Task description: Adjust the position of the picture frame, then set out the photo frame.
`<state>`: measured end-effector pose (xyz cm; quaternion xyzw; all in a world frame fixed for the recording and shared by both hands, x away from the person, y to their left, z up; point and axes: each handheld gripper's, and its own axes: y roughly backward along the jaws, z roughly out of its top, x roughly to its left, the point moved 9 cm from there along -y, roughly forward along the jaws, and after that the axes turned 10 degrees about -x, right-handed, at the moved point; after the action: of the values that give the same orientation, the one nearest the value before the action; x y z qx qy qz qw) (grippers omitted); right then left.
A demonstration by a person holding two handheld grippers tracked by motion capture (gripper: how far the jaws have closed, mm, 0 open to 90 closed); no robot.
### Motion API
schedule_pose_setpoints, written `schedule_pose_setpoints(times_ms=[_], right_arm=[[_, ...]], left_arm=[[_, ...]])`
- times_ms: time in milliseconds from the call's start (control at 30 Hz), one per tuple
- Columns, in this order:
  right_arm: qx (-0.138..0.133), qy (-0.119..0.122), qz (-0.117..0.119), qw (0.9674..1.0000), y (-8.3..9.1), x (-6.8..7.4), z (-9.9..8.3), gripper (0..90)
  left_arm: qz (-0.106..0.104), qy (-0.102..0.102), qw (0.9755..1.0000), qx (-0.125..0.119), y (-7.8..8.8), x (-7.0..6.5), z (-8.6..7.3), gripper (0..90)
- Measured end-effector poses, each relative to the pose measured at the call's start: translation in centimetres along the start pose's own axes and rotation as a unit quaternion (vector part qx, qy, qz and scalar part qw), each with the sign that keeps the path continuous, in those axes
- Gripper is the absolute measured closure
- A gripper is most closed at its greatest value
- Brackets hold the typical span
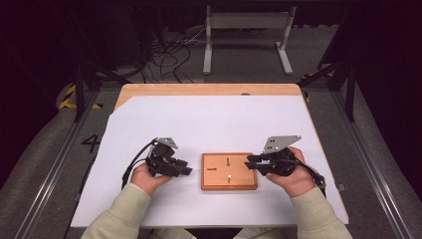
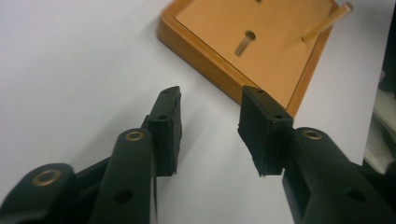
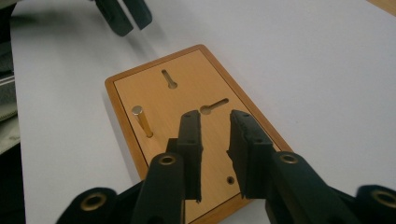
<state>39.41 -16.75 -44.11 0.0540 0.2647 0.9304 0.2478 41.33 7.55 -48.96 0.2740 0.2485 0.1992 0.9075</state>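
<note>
High view: wooden board (image 1: pixel 229 171) lies mid-desk (image 1: pixel 199 124) between left tool (image 1: pixel 185 168) and right tool (image 1: pixel 252 163). Both tools part-open, empty. 1 peg (image 3: pixel 141 119) stands upright. Likely approach step; next needs aligning on peg.

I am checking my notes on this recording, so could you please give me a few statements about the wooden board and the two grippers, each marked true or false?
1. One peg stands upright in the wooden board. True.
2. The left gripper holds the peg. False: its jaws stand apart with nothing between them, over the white table cover beside the board.
3. The right gripper hovers above the board with open jaws. True.
4. The board lies on bare wood. False: it lies on the white table cover.
5. The board has keyhole-shaped slots. True.
</note>
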Motion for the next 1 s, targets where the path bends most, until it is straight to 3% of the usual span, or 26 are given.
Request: schedule_pose_setpoints(times_ms=[233,300,500,667,833,1000], right_arm=[[0.002,-0.003,0.008,1.0000,-0.7,1.7,0.4,59.6],[0.001,0.023,0.019,0.9996,-1.2,2.6,0.6,57.1],[0.012,0.037,0.036,0.9986,-2.0,3.7,0.6,55.5],[0.026,0.055,0.053,0.9967,-3.5,4.3,-0.3,57.0],[0.043,0.072,0.071,0.9939,-5.1,4.6,-1.5,65.8],[0.050,0.092,0.079,0.9914,-5.7,4.8,-2.0,71.0]], left_arm=[[0.014,0.003,0.9996,-0.024,1.0,0.7,0.7,49.3],[0.020,0.005,0.9994,-0.027,1.1,0.8,0.7,48.2],[0.019,0.005,0.9994,-0.027,0.9,0.9,0.8,47.1],[0.020,0.001,0.9996,-0.020,0.5,0.8,0.7,46.4],[0.018,0.001,0.9997,-0.015,0.3,0.8,0.6,45.7],[0.016,0.001,0.9998,-0.010,0.0,0.8,0.4,45.3]])
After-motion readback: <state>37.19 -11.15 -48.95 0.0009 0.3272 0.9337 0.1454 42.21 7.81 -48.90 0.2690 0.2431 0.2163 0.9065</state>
